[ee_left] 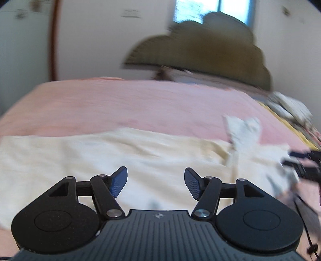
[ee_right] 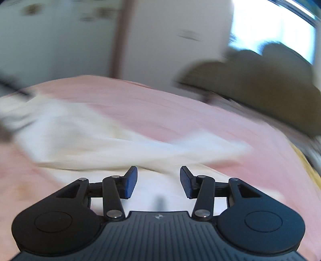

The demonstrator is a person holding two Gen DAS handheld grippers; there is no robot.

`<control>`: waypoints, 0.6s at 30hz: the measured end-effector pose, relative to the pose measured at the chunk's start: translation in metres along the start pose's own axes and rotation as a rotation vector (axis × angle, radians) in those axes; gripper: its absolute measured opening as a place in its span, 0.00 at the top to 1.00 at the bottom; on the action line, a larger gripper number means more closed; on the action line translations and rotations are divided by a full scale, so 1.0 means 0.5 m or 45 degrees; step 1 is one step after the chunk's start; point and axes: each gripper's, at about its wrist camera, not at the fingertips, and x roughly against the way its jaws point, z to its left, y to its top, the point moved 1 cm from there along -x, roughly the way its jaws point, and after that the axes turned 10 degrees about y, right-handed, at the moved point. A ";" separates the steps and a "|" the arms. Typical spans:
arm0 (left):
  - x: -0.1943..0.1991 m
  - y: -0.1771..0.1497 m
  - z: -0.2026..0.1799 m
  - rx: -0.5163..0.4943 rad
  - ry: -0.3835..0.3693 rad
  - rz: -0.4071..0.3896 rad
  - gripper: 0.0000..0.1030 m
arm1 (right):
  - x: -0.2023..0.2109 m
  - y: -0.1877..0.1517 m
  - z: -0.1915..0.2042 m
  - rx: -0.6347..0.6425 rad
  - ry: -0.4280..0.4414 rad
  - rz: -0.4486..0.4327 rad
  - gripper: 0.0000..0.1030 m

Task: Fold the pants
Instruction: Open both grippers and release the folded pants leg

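Note:
Cream-coloured pants [ee_left: 84, 156] lie spread across a pink bedsheet [ee_left: 140, 104], reaching from the left edge to the right of the left wrist view. My left gripper [ee_left: 156, 181] hangs above them, open, with nothing between its blue pads [ee_left: 119, 181]. In the right wrist view the same pants [ee_right: 96, 144] stretch from the left toward the middle, blurred. My right gripper [ee_right: 158, 181] stands open over the cloth, its pads [ee_right: 131, 181] apart and bare. The other gripper's dark frame [ee_left: 307, 166] shows at the right edge of the left wrist view.
A dark olive headboard [ee_left: 200, 50] rises behind the bed under a bright window [ee_left: 212, 10]. Crumpled white and patterned bedding [ee_left: 289, 108] lies at the bed's right side. A brown vertical trim [ee_left: 54, 40] runs down the pale wall at left. Black cables [ee_left: 309, 226] hang at lower right.

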 end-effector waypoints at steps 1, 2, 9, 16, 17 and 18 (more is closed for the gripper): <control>-0.013 -0.007 -0.030 -0.048 -0.047 0.010 0.36 | -0.007 -0.005 -0.043 -0.066 -0.046 0.021 0.55; -0.025 -0.014 -0.056 -0.096 -0.083 0.020 0.36 | -0.017 -0.010 -0.086 -0.140 -0.079 0.044 0.55; -0.071 -0.061 -0.198 -0.334 -0.292 0.045 0.36 | -0.105 -0.074 -0.308 -0.520 -0.099 0.160 0.56; -0.118 -0.080 -0.243 -0.345 -0.350 0.032 0.38 | -0.073 -0.035 -0.257 -0.487 -0.171 0.070 0.45; -0.123 -0.078 -0.244 -0.334 -0.353 0.034 0.39 | -0.082 -0.031 -0.250 -0.484 -0.151 0.087 0.45; -0.129 -0.081 -0.247 -0.330 -0.353 0.026 0.40 | -0.091 -0.025 -0.247 -0.483 -0.152 0.106 0.45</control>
